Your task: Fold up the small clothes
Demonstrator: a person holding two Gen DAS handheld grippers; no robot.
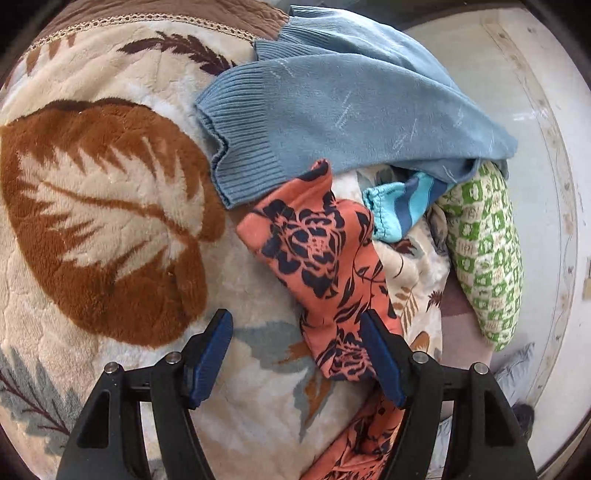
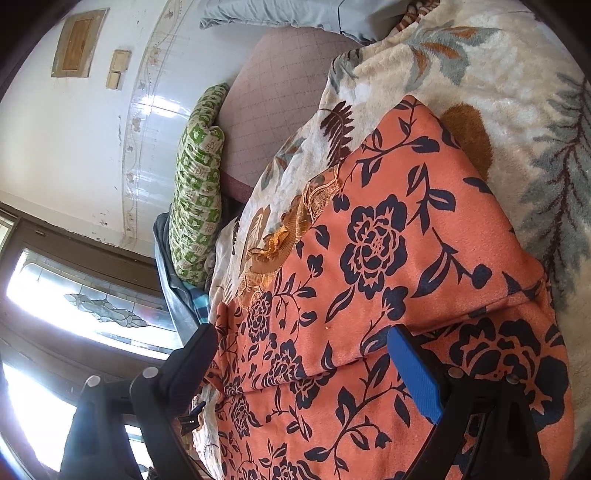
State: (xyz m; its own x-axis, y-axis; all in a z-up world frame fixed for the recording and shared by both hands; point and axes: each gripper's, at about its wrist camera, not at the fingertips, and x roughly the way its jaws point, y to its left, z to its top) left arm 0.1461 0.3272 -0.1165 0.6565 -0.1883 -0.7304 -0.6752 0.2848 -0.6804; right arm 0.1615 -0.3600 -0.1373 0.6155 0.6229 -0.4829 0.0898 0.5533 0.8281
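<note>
An orange garment with dark blue flowers [image 1: 314,251] lies crumpled on the plush leaf-patterned blanket [image 1: 110,184]. My left gripper [image 1: 295,321] hovers over its lower part with the jaws open. Blanket and one edge of the cloth lie between the fingers, and nothing is gripped. In the right wrist view the same orange garment [image 2: 388,240] is spread in flat folded layers. My right gripper [image 2: 303,336] stands open above it, fingers wide apart. A blue knit sweater [image 1: 332,103] and a small teal striped piece [image 1: 399,206] lie beyond the orange one.
A green-and-white patterned pillow [image 1: 484,258] rests at the bed's edge by the tiled wall [image 1: 535,147]. A mauve quilted mattress [image 2: 280,110] shows past the blanket, with grey bedding [image 2: 280,14] behind. A window [image 2: 74,295] is at the left.
</note>
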